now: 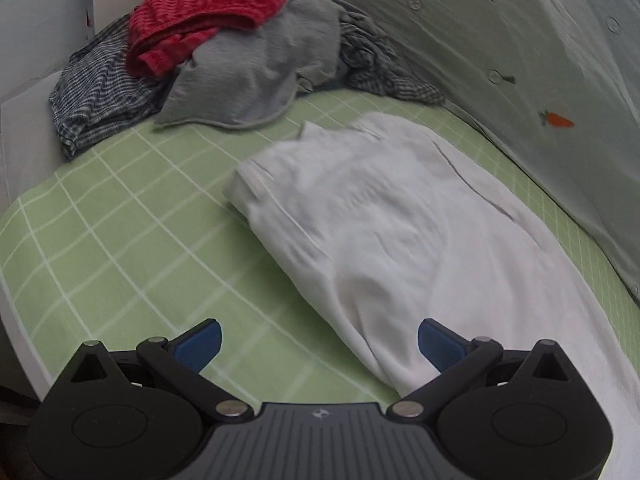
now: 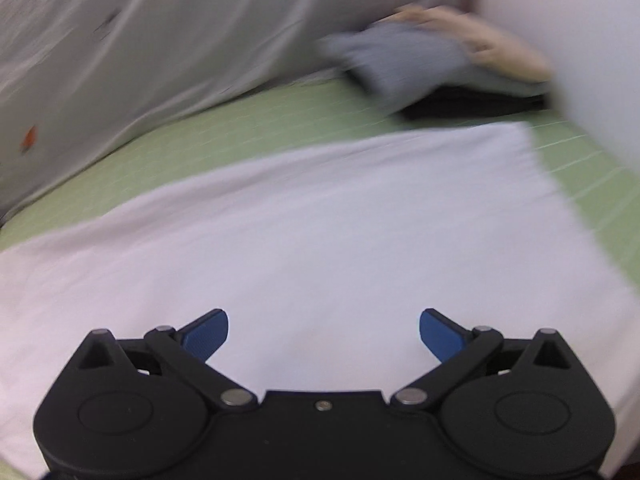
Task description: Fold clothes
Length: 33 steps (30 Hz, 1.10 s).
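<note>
Closest to me, my left tongs (image 1: 319,345) stand spread wide with nothing between the blue pads, poised over the green checked bed sheet (image 1: 120,248) right at the near edge of the white garment (image 1: 392,232). My right tongs (image 2: 324,336) are just as wide apart and also empty, hovering over the broad flat middle of that same white garment (image 2: 320,224). The garment lies on the bed between my two hands, spread long and partly doubled over along one side, with a thicker bundled end farther away that looks like a collar or hem band. I judge it to be thin, light and limp cotton: it will drape and sag the moment I lift it, slide easily over the sheet, and it is in no way fragile. A pinch in the flat middle would only pull up a tent of cloth, so I would take it at the edges, one corner or hem per tongs, gripping through both layers where the fold is. Beyond it, at the far end of the bed, waits a heap of clothes: a grey top (image 1: 256,68), a red knitted piece (image 1: 200,12) on top and a blue checked shirt (image 1: 96,96) beneath, all equally soft. The right view shows another blurred pile (image 2: 432,64) in grey and beige. Along the side hangs a pale cloth (image 1: 520,60) printed with small orange carrots; I can read no brand, label or writing anywhere.
</note>
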Each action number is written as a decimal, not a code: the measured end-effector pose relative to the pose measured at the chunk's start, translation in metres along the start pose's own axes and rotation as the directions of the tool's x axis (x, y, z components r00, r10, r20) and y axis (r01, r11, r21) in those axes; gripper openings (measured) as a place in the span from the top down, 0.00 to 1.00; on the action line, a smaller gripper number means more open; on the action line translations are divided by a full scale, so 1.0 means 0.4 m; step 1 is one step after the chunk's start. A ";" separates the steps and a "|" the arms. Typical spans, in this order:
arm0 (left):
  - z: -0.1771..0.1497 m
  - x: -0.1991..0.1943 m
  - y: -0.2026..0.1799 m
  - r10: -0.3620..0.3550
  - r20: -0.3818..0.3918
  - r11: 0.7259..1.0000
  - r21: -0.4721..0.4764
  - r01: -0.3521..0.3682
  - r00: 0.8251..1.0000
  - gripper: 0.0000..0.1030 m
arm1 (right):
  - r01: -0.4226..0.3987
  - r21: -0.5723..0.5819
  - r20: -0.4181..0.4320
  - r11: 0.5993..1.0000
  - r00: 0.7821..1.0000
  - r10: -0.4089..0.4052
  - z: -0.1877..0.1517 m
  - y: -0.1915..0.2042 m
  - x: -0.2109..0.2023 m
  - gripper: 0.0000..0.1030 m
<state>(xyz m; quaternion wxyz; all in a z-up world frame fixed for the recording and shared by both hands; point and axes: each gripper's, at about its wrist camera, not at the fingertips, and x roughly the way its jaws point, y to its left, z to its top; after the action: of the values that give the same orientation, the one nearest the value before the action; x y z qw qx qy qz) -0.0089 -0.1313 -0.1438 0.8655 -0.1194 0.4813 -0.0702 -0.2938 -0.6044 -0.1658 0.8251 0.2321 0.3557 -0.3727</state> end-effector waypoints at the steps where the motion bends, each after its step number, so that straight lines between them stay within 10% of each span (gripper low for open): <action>1: 0.019 0.013 0.016 -0.010 -0.001 1.000 -0.009 0.010 1.000 0.00 | -0.006 -0.016 -0.005 1.000 1.000 0.006 -0.011 0.036 0.005 0.00; 20: 0.201 0.185 0.079 -0.212 -0.056 0.977 -0.038 0.210 0.976 0.03 | 0.138 -0.008 0.010 0.990 0.990 -0.138 -0.094 0.246 0.044 0.00; 25: 0.213 0.164 0.077 -0.192 -0.008 0.981 0.036 0.192 0.981 0.68 | 0.176 0.034 0.095 0.984 0.979 -0.178 -0.120 0.258 0.043 0.00; 33: 0.224 -0.002 -0.035 -0.379 0.116 0.919 0.168 0.358 0.918 0.74 | 0.184 0.047 0.196 0.982 0.962 -0.189 -0.151 0.267 0.036 0.00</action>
<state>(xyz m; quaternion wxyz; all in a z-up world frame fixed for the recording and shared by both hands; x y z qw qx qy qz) 0.0666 -0.1324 -0.0938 0.8759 -0.1502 0.3794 -0.2575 -0.2288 -0.5059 -0.2028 0.8144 0.1707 0.2864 -0.4751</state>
